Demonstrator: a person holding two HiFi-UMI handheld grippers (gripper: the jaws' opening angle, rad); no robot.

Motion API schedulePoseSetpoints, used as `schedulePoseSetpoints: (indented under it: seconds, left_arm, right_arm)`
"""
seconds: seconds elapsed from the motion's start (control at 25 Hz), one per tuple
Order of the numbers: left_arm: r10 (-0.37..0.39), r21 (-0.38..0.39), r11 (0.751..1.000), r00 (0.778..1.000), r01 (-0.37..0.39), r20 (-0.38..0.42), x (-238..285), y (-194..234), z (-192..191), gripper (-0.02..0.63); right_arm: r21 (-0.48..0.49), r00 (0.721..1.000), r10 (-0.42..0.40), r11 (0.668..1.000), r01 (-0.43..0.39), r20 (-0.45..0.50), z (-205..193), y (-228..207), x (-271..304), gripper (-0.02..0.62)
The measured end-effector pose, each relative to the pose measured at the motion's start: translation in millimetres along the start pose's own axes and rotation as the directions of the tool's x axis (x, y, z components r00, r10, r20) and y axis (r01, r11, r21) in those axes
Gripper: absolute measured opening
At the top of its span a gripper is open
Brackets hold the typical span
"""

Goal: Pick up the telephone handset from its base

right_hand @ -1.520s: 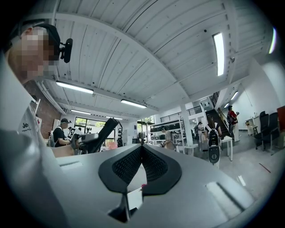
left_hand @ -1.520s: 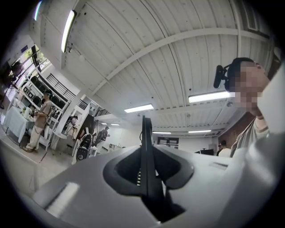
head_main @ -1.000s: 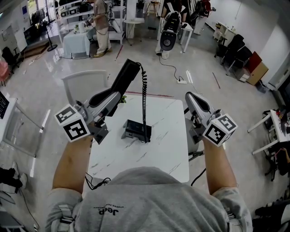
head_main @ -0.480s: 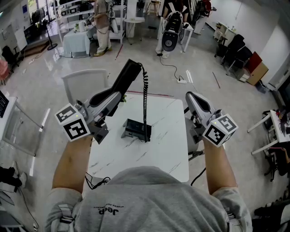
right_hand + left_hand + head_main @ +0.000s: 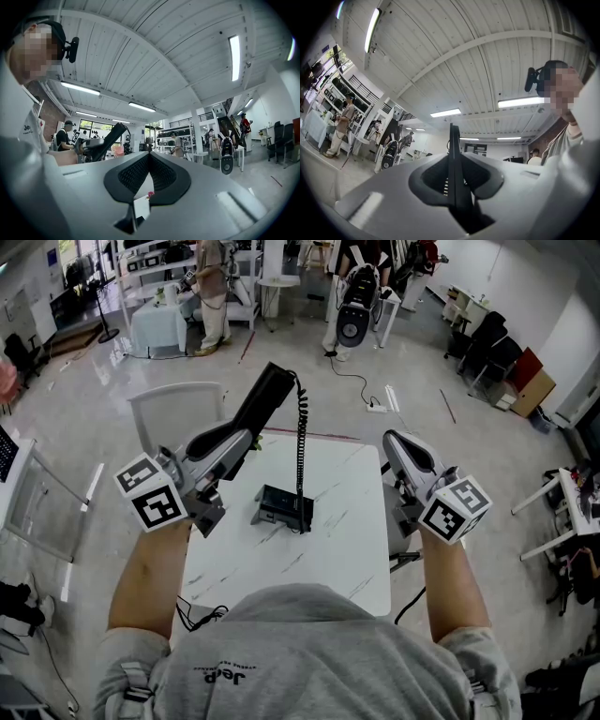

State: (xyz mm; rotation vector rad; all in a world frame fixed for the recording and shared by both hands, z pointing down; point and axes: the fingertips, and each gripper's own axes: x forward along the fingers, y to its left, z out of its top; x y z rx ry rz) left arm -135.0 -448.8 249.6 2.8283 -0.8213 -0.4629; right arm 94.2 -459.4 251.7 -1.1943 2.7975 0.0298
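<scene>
The black telephone handset [image 5: 263,397] is lifted off its base and points up and away, with my left gripper [image 5: 244,442] shut on its lower end. In the left gripper view the handset [image 5: 453,161] shows edge-on as a dark blade between the pads. A coiled cord [image 5: 300,451] hangs from the handset's top down to the black base [image 5: 284,507] on the white marble table [image 5: 347,549]. My right gripper [image 5: 390,440] hovers over the table's right edge, shut and empty. The right gripper view shows the raised handset [image 5: 114,134] off to its left.
A white chair [image 5: 173,413] stands behind the table's far left corner. A black cable [image 5: 202,619] lies at the table's near left edge. Further back are a black-and-white machine [image 5: 352,310], a power cord on the floor [image 5: 361,390] and a standing person [image 5: 211,292].
</scene>
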Motion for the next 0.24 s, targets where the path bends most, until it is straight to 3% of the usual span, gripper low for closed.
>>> schedulePoseSetpoints:
  seconds: [0.24]
  left_arm:
    - [-0.001, 0.001, 1.000, 1.000, 0.001, 0.001, 0.5, 0.2, 1.4, 0.138]
  right_arm:
    - [0.000, 1.000, 0.011, 1.000, -0.011, 0.006, 0.7, 0.1, 1.1, 0.003]
